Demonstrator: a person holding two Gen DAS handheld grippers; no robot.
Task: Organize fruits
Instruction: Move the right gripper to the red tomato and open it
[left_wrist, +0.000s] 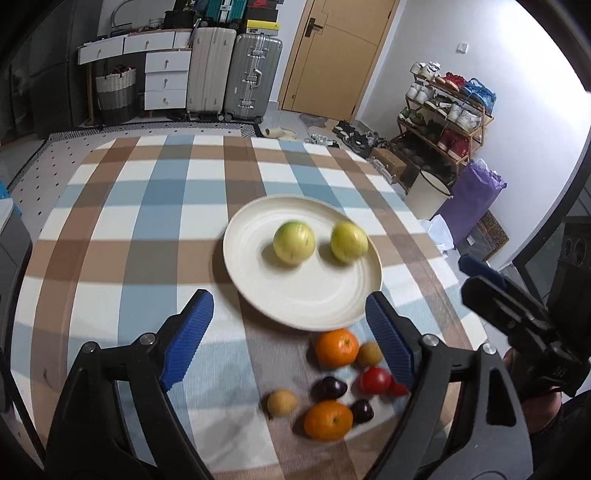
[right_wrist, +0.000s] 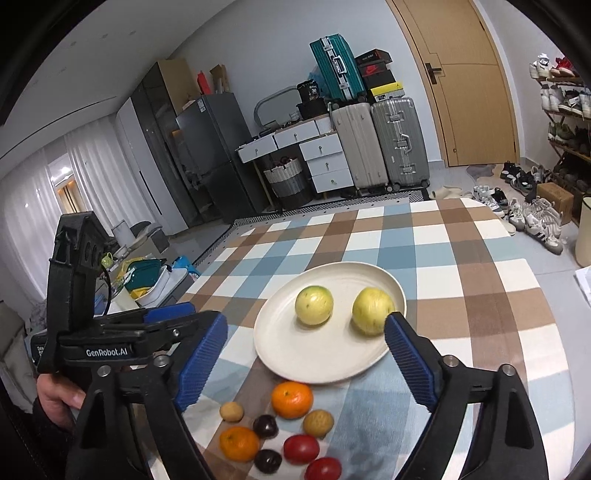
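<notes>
While both grippers hover above the checked tablecloth (left_wrist: 155, 221), two yellow-green fruits (left_wrist: 294, 242) lie apart on a cream plate (left_wrist: 295, 306).
Left gripper (left_wrist: 290, 334) and right gripper (right_wrist: 306, 354): jaws wide apart, nothing between them. Oranges (right_wrist: 291, 400), tomatoes (right_wrist: 301, 448), dark plums (right_wrist: 266, 426) and small brown fruits (right_wrist: 318, 422) lie clustered just beside the plate's near rim.

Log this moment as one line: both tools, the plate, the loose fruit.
left tool: open, empty | right tool: open, empty | plate: two yellow-green fruits | loose fruit: on tablecloth, near plate
</notes>
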